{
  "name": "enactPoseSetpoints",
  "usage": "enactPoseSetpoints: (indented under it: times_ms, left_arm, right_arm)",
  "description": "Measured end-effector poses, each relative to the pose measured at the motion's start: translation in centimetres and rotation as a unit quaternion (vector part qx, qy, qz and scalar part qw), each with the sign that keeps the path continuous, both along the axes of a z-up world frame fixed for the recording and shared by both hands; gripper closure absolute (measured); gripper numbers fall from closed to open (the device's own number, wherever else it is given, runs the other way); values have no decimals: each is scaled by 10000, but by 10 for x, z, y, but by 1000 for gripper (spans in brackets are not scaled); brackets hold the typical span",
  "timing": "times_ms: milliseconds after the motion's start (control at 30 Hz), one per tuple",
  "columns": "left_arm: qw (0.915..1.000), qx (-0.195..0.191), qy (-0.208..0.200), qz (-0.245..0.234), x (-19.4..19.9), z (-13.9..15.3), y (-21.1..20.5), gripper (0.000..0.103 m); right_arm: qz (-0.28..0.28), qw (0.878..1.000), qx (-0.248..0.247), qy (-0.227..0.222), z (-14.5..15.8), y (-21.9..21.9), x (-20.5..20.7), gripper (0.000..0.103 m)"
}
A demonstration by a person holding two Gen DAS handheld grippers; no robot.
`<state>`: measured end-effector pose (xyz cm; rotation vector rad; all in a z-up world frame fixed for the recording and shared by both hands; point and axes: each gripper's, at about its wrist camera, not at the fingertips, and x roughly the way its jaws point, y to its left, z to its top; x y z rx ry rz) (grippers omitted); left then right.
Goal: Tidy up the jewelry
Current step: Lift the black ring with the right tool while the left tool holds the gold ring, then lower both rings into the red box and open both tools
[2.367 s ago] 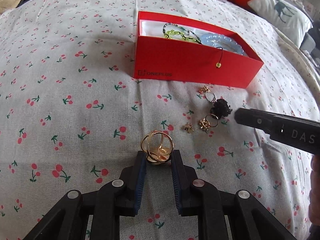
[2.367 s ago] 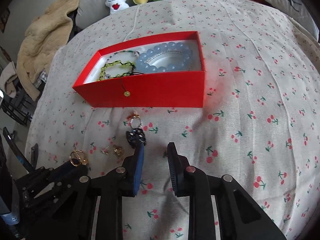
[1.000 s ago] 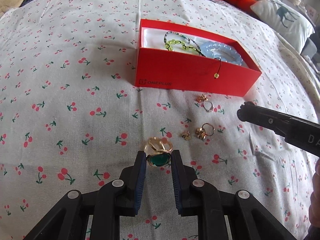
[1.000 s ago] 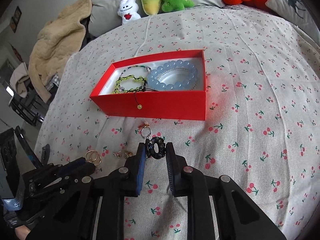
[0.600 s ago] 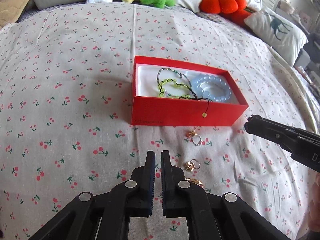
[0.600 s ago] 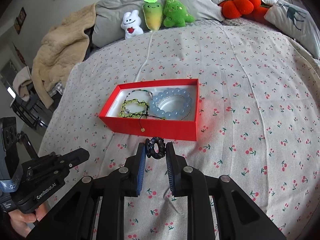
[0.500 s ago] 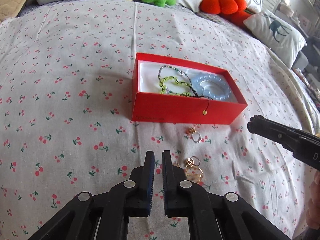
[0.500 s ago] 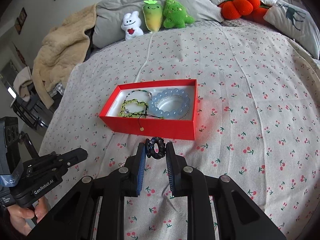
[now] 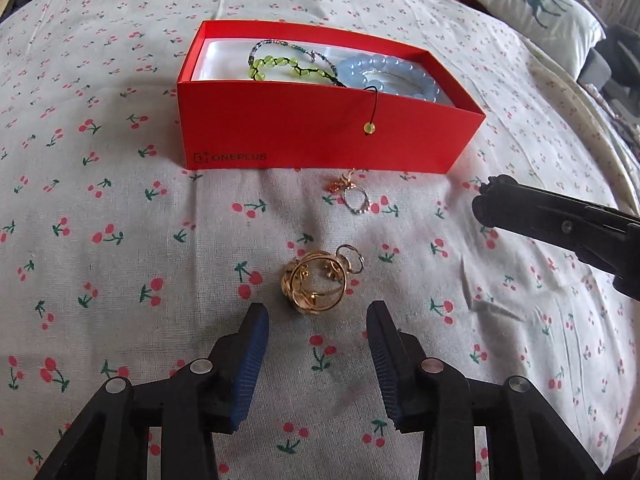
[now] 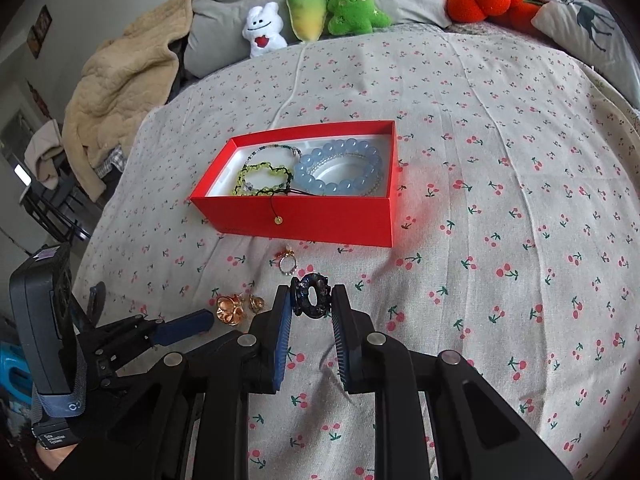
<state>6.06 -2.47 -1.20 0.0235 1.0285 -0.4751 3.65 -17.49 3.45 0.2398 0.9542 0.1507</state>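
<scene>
The left gripper (image 9: 316,320), jaws just spread, hangs empty behind a gold ring (image 9: 314,286) lying on the bedspread (image 9: 120,280). The right gripper (image 10: 311,300) clamps a dark ring (image 10: 311,295) before the red box (image 10: 320,216).

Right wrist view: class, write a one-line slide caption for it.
Right claw grips a dark ring above the bedspread, short of the red box holding bracelets.
</scene>
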Motion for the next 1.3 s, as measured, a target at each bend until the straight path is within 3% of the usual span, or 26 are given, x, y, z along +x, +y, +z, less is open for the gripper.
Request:
enactPoseSetpoints:
  times_ms: [167,200,233,267,500,733,1000,1300]
  left_arm:
    - [9998,77,-177,13,3,-1,-4,60]
    - [9997,102,-211,17,3,-1,-4,64]
    - [9996,140,-235,14,3,-1,-5,76]
    - [9996,173,-231,14,4,-2,-5,77]
    - [9992,183,-354,54,0,9,2,78]
    - [9979,130,-635,15,5,43,10,78]
    - [9960,179,-879,33,39,76,0,78]
    - [9954,342,-896,72,81,73,-20,77]
  right_arm:
    - [3,10000,-1,2,0,0,0,82]
    - [7,10000,-1,5,0,0,-1,82]
    - [9,10000,-5,8,-1,0,-1,82]
    - [12,10000,-11,12,-1,0,-1,82]
    - [14,10000,-27,-11,1,-1,0,82]
    - [3,9999,-77,-100,18,-3,9,82]
    - [46,9997,-94,-218,39,-5,41,82]
    - [-14,9995,-275,-169,36,-18,82,82]
